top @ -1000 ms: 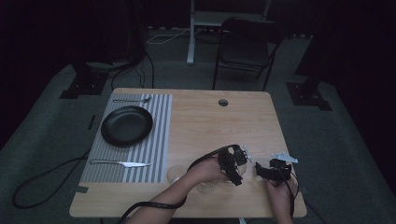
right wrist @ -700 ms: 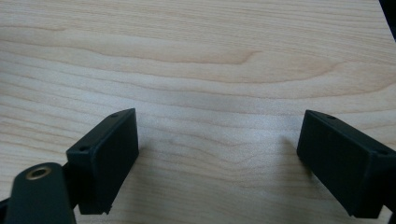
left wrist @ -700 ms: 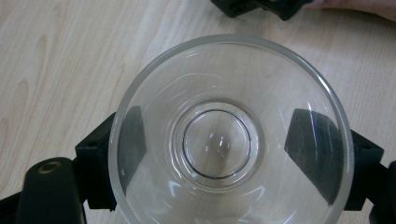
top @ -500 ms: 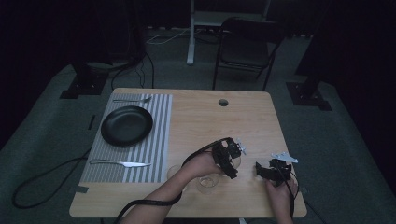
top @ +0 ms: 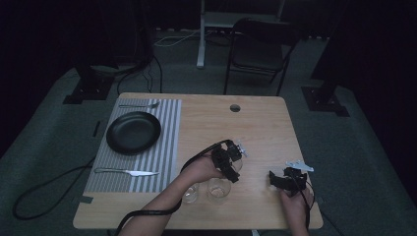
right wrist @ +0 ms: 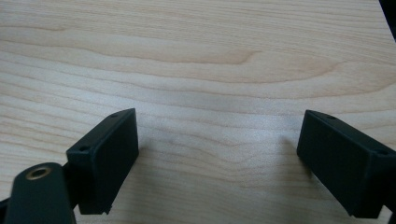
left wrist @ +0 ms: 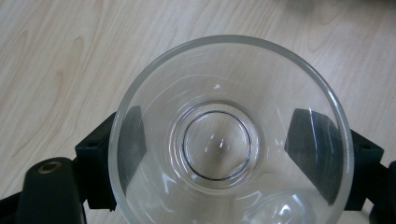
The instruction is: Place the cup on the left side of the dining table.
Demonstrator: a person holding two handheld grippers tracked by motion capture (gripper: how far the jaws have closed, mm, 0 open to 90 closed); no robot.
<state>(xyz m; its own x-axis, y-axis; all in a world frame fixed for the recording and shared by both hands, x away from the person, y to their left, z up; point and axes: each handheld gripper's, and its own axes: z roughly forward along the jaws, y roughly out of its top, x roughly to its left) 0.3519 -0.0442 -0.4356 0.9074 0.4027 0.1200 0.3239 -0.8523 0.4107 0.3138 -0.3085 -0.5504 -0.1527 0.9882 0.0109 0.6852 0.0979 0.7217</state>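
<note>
Left gripper [top: 231, 161] found over the near middle of the light wooden table [top: 255, 123], jaws closed on a clear round drinking glass [left wrist: 229, 140], one black pad pressed to each side of its wall, as seen through the glass in the left gripper view. Glass held mouth toward the camera, its round base visible at centre, bare wood grain behind it. Whether the glass touches the table cannot be told. Just below the left gripper in the high view, two more clear glasses [top: 219, 190] standing upright side by side near the table's front edge, apart from the held one. Right gripper [top: 287, 179] noted to the right of the left gripper and well apart from it, held low over the table near the front right corner; jaws standing wide apart, nothing between them, plain wood grain beyond the pads [right wrist: 105, 154] in the right gripper view. Far to the left of both grippers, a grey striped placemat [top: 167, 147] carrying a black round plate [top: 133, 132], a metal knife [top: 127, 172] at its near side.
</note>
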